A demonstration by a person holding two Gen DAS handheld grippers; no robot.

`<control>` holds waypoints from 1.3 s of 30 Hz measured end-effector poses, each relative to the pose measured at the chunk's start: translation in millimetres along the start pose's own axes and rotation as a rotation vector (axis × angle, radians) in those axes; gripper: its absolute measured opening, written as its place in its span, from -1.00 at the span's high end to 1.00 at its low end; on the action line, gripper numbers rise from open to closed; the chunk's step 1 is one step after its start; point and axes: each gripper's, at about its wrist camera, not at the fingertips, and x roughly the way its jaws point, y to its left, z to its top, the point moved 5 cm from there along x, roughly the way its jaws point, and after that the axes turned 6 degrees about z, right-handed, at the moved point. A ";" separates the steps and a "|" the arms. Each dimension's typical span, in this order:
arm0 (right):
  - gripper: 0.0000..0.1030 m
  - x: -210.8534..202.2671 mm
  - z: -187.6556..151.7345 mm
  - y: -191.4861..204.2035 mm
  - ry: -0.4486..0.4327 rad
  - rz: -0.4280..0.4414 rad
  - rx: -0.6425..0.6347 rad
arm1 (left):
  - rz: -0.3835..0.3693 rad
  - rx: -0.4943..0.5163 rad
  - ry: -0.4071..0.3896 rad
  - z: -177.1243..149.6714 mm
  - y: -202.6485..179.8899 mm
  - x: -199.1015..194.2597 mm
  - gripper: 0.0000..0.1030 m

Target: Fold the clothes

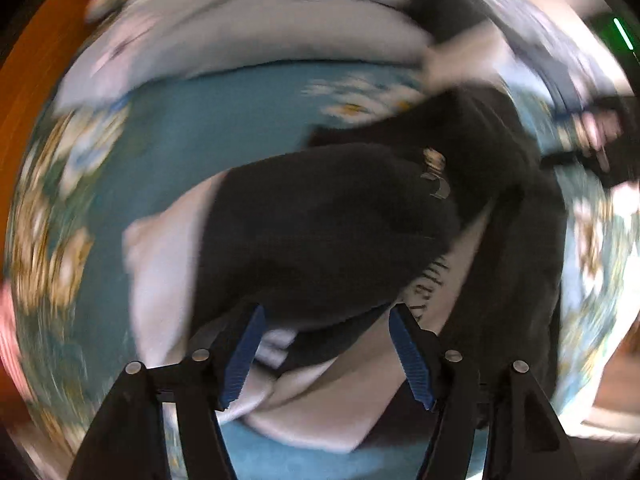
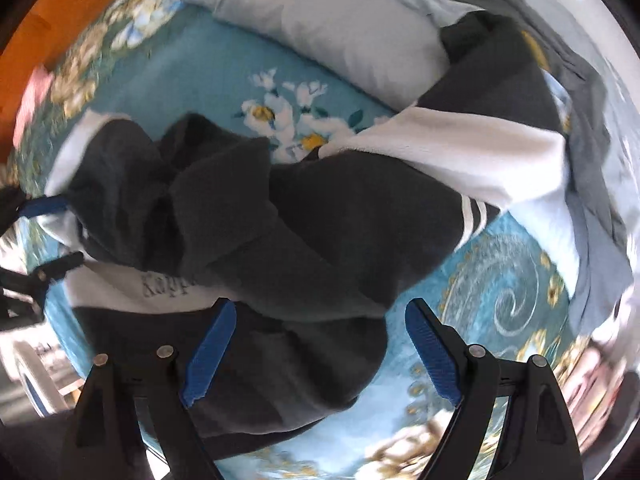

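Observation:
A black and white sweatshirt (image 1: 320, 216) with dark lettering lies crumpled on a teal floral blanket (image 1: 224, 112). The left wrist view is blurred by motion. My left gripper (image 1: 328, 312) is open just above the garment's near edge, where black cloth and a white panel show between its blue pads. In the right wrist view the same sweatshirt (image 2: 320, 216) spreads across the middle, with one white sleeve stretched to the right. My right gripper (image 2: 322, 308) is open over the black hem. The left gripper (image 2: 56, 236) appears at the left edge, against the garment's white part.
A pale pillow or duvet (image 2: 340, 32) lies along the far side of the blanket (image 2: 500, 292). Grey clothes (image 2: 592, 92) are heaped at the right. An orange wooden edge (image 2: 60, 12) borders the upper left. A hand (image 1: 600, 128) shows at the far right in the left wrist view.

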 end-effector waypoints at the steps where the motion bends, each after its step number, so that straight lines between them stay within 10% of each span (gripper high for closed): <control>1: -0.69 4.3 1.7 0.0 0.012 -0.001 -0.020 | 0.019 0.043 -0.003 3.0 -6.8 5.6 -0.34; 6: -0.69 14.9 6.9 6.9 0.044 0.007 -0.115 | 0.103 0.226 -0.020 19.1 -36.3 31.4 -0.34; 12: -0.69 19.0 7.3 4.9 0.057 0.008 -0.140 | 0.094 0.142 -0.036 34.0 -19.4 39.3 -0.29; 19: -0.70 16.5 7.0 1.1 0.057 0.014 -0.157 | -0.164 -0.094 -0.050 42.4 8.8 22.8 0.64; 26: -0.69 13.2 9.4 0.5 0.056 -0.003 -0.205 | -0.277 -0.528 -0.192 37.0 95.5 -24.0 0.73; 31: -0.69 7.6 10.2 0.5 0.052 -0.013 -0.242 | -0.100 -0.963 -0.285 -31.6 217.4 -50.2 0.73; 39: -0.69 10.0 5.5 14.5 0.066 -0.020 -0.240 | 0.195 -1.161 -0.110 -141.1 316.3 -37.7 0.74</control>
